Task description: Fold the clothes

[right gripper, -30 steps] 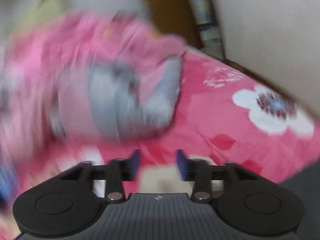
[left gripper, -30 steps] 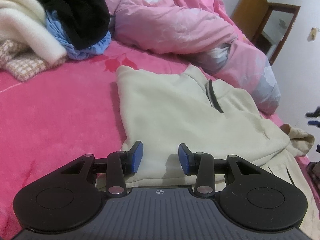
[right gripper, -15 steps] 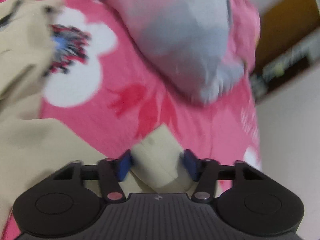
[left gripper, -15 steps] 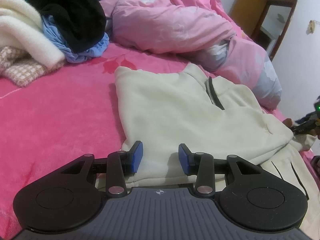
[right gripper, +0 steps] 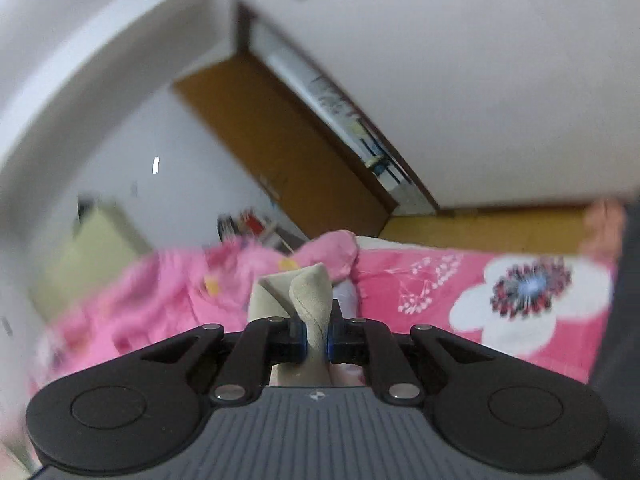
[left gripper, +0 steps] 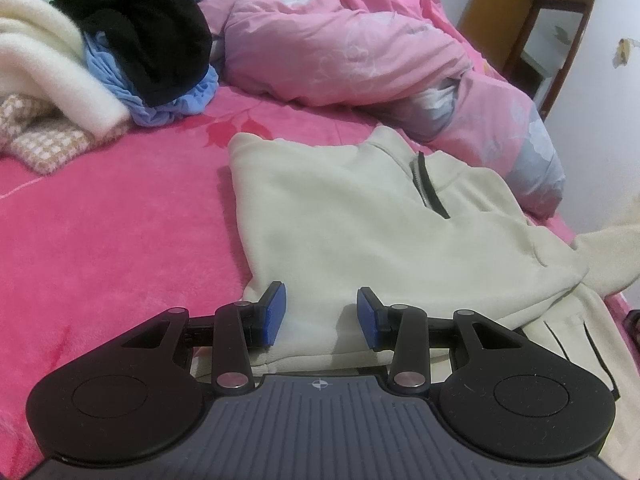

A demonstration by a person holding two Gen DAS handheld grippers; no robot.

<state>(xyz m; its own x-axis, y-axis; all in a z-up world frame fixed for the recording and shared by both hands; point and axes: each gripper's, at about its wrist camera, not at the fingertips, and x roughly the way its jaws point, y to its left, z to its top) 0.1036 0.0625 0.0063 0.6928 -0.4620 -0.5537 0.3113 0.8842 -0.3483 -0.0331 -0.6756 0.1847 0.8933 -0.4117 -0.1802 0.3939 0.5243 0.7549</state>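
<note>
Mid-fold, the right gripper [right gripper: 317, 339] clamps a sleeve [right gripper: 310, 300] of the cream pullover [left gripper: 360, 224]. Left gripper [left gripper: 321, 317] fingers gape, bottom centre. Next, likely laying the sleeve across.

Your left wrist camera sat low and close over the cream pullover [left gripper: 340, 216], looking forward and slightly down across the pink bedspread [left gripper: 100, 240] toward the crumpled duvet [left gripper: 340, 44] and the wooden cabinet [left gripper: 492, 12]. Your right wrist camera was rolled and tipped upward, facing the wall [right gripper: 480, 80] and cabinet, blurred. Both views shared the bedspread, duvet, cabinet and pullover fabric.
</note>
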